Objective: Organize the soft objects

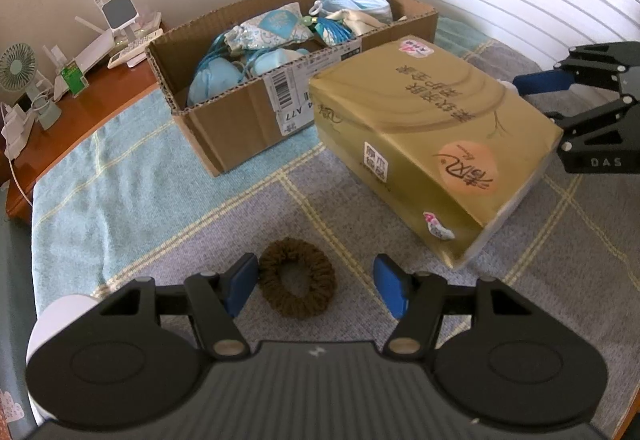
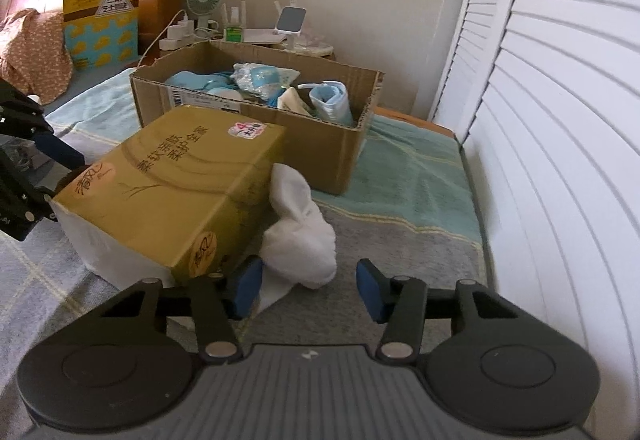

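Brown scrunchie (image 1: 297, 277): loose on the checked blanket (image 1: 160, 224), between the part-open jaws of your left gripper (image 1: 316, 288), one pad against its edge, not clamped.
White sock (image 2: 298, 236): loose beside the tissue pack, between your right gripper (image 2: 308, 286) jaws, gap on one side; no squeeze visible.
Gold tissue pack (image 1: 432, 144): mid-blanket, unsorted.
Cardboard box (image 1: 248, 120): farthest; already holds blue face masks (image 1: 356, 6), sachets and tassels. By your count, three items are probably left.
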